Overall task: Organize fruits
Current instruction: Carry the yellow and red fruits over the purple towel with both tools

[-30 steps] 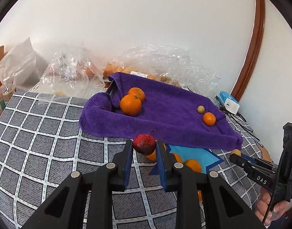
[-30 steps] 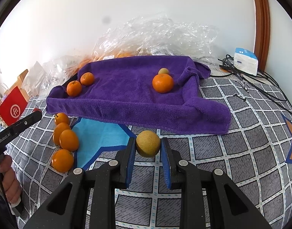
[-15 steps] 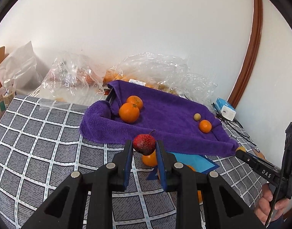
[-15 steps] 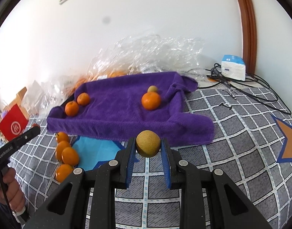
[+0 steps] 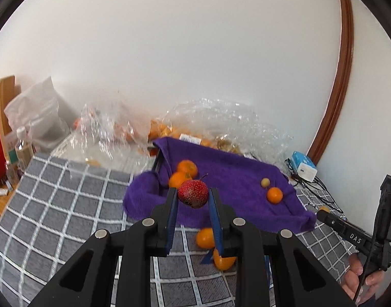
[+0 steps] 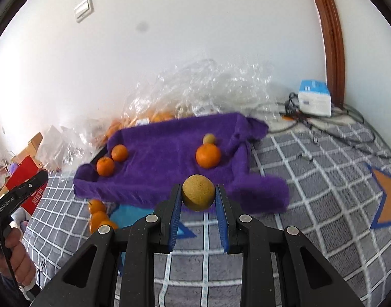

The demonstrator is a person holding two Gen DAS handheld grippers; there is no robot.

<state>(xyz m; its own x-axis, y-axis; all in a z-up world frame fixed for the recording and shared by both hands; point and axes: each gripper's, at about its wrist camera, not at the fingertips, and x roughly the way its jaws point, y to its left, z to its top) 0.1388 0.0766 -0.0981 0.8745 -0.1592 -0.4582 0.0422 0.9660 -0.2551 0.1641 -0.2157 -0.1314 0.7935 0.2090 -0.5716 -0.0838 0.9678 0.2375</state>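
Note:
My left gripper (image 5: 192, 198) is shut on a red speckled fruit (image 5: 192, 194), held up in front of the purple towel (image 5: 233, 179). My right gripper (image 6: 198, 197) is shut on a round tan fruit (image 6: 198, 192), held above the towel's near edge (image 6: 169, 158). On the towel lie two oranges at the left (image 6: 108, 161), one orange (image 6: 208, 155) and a small tan fruit (image 6: 209, 138) at the right. Several loose oranges (image 6: 98, 215) lie on the checked cloth in front of the towel, also in the left wrist view (image 5: 205, 238).
Crumpled clear plastic bags (image 5: 221, 122) with more oranges sit behind the towel by the wall. A blue-white box (image 6: 314, 97) and cables (image 6: 348, 128) lie at the right. A red box (image 6: 26, 179) and bottles (image 5: 21, 145) stand at the left. A grey checked cloth (image 6: 310, 192) covers the surface.
Both grippers have risen and tilted up with their fruits still held; the towel now sits lower and farther in both views, and more wall shows.

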